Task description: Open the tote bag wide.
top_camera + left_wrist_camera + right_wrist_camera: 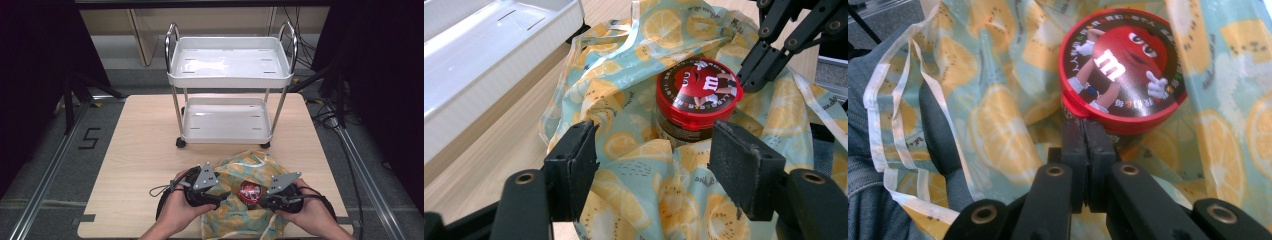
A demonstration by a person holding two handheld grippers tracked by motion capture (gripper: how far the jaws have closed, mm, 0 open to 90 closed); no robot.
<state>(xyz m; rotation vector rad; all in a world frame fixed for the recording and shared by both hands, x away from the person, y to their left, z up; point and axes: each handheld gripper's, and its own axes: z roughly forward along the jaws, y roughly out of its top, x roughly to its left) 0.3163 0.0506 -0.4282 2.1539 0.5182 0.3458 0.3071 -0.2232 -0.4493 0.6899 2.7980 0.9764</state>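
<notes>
A jar with a red lid (pixel 250 192) (pixel 698 92) (pixel 1122 67) stands upright inside a lemon-print fabric bag (pixel 250 162) (pixel 624 75) (pixel 998 120) at the table's front edge. My left gripper (pixel 226 196) (pixel 659 165) is at the bag's left side. It is open, with bag fabric bunched between its pads, which do not press on it. My right gripper (pixel 262 200) (pixel 1085 130) (pixel 749 80) is shut, with its tips against the bag just under the lid's rim on the jar's right. Whether fabric is pinched between them I cannot tell.
A white two-tier cart (pixel 230 75) stands on the wooden table (pixel 145 150) behind the bag, and its lower tray (pixel 484 50) is close to my left gripper. The bag's pale straps (pixel 898 125) hang over the table's front edge by the person's leg (pixel 863 200).
</notes>
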